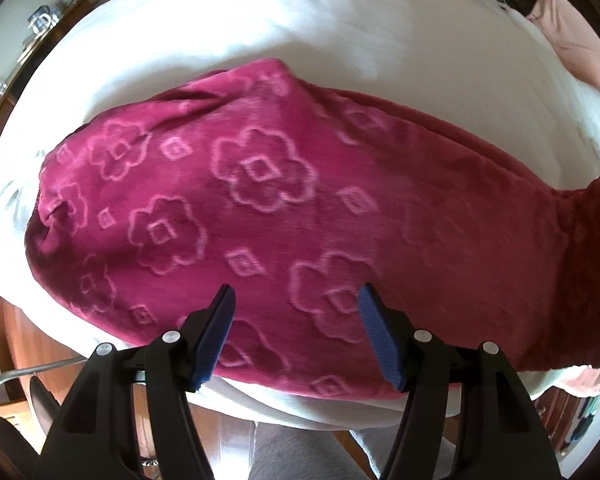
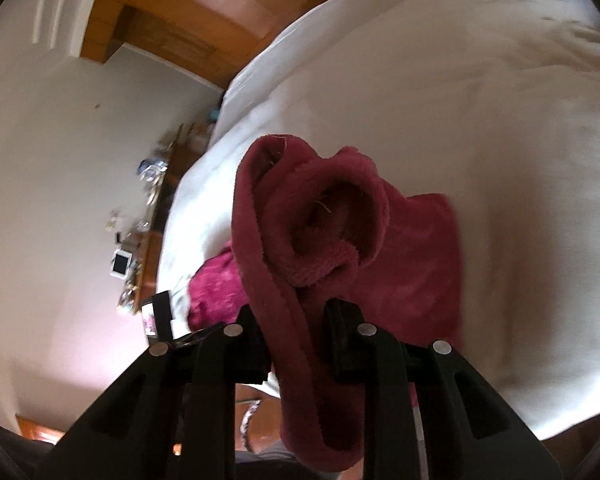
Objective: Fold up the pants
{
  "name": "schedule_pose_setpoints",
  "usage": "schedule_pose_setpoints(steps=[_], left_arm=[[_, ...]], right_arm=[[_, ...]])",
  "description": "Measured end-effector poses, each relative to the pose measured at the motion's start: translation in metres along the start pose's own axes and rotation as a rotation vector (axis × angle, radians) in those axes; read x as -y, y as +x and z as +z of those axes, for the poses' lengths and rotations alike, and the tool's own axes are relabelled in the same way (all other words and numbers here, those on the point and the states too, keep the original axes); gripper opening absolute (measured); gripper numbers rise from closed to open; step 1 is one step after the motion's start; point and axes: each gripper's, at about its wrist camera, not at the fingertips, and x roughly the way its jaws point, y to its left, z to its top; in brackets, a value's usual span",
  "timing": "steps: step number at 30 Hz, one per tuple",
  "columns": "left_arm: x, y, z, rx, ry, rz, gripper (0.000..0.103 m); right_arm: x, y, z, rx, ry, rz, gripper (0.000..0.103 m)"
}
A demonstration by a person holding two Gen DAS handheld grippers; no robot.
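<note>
The bed [image 1: 340,32], spread with a white cover, carried the pants [image 1: 260,200], a thick pink fleece pair with a flower pattern, lying across it close to the near edge, with one end trailing off toward the right of the left wrist view. That near edge was the first risk: the fabric already sat at the brink, so a pull toward the person would likely have dragged the bulk of it off the bed.

The right tongs [image 2: 296,320] were clenched on a rolled hem of the pants [image 2: 312,216], which rose in a loose loop ahead of the fingers. The bite looked narrow and took only the edge. Plush, heavy cloth like this could well slide out under its own weight mid-fold, or the hem could fold over twisted and leave a lumpy crease.

The left tongs [image 1: 298,336] stood released above the cloth, gripping nothing, with the blue pads [image 1: 216,336] wide apart. With no second hold pinning the pants, I judged the whole garment might shift rather than fold.
</note>
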Motion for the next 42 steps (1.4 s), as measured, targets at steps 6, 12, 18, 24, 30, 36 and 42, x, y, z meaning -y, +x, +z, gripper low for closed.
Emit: schedule_pose_setpoints(steps=[6,12,18,24,30,36,42], left_arm=[[-0.039,0.003,0.004,-0.009,-0.047,0.001,0.064],[-0.084,0.006,0.009,-0.022,-0.088,0.006,0.064],[-0.134,0.012,0.013,-0.043,-0.128,0.019,0.064],[-0.180,0.023,0.019,-0.074,-0.148,0.026,0.064],[-0.214,0.031,0.033,-0.092,-0.143,0.032,0.064],[-0.230,0.033,0.054,-0.085,-0.117,0.015,0.064],[-0.218,0.029,0.077,-0.064,-0.079,-0.009,0.064]], right_arm=[[-0.042,0.064,0.008,-0.105,-0.061,0.036,0.021],[-0.067,0.123,0.004,-0.197,-0.093,0.039,0.021],[-0.085,0.176,-0.002,-0.278,-0.138,-0.010,0.021],[-0.091,0.223,-0.011,-0.367,-0.199,-0.072,0.021],[-0.082,0.274,-0.034,-0.444,-0.279,-0.201,0.025],[-0.074,0.286,-0.041,-0.478,-0.288,-0.198,0.054],[-0.094,0.283,-0.038,-0.491,-0.255,-0.120,0.058]])
